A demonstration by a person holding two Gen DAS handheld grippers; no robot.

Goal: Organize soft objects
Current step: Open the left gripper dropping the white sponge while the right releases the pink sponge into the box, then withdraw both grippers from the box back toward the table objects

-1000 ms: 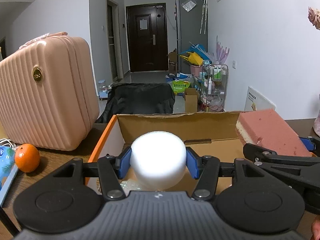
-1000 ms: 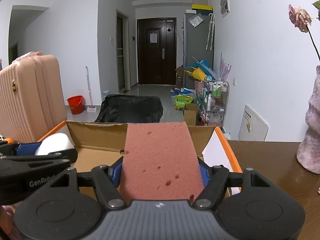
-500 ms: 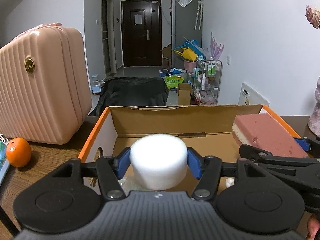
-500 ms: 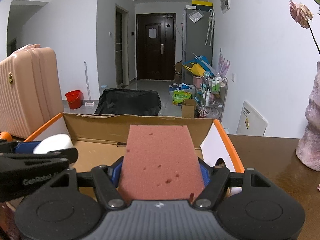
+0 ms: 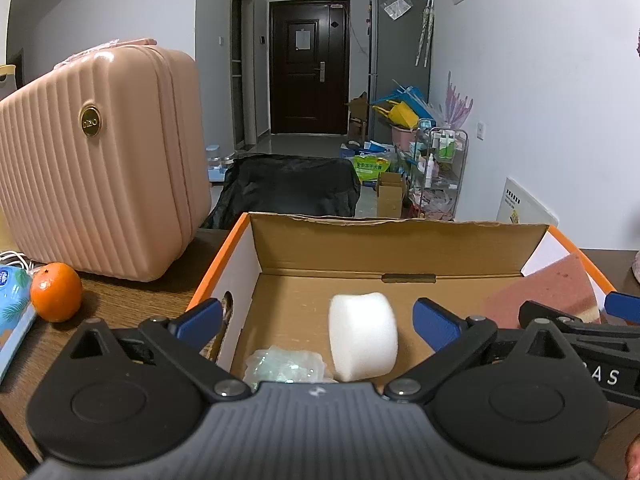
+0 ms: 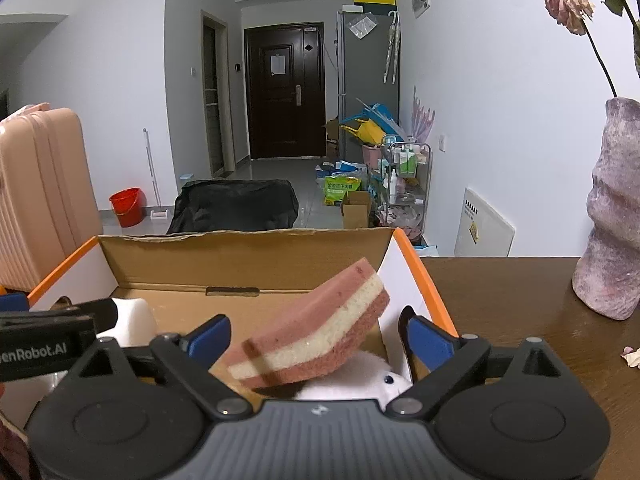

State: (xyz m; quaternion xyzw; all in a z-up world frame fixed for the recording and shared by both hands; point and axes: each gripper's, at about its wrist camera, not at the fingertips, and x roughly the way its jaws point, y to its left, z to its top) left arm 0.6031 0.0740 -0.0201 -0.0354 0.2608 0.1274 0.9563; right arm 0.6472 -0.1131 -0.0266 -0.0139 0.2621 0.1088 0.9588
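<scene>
We let the white foam cylinder [image 5: 363, 336] and the pink layered sponge [image 6: 312, 322] drop free between the opening jaws of our left tool [image 5: 318, 322] and right tool [image 6: 314, 338], down into the cardboard box [image 5: 384, 248] just ahead, where soft things collect.

Your left claw [image 5: 318, 322] is a chunky matte-black plastic rig: ribbed grey-black housing with a tiny white logo, two round black discs, silver pivot screws and angled black linkage arms ending in bright blue rubber pads [image 5: 434, 322]. Your right claw [image 6: 318, 338] matches it, and white "enRobot.AI" lettering runs along a side bar.
</scene>
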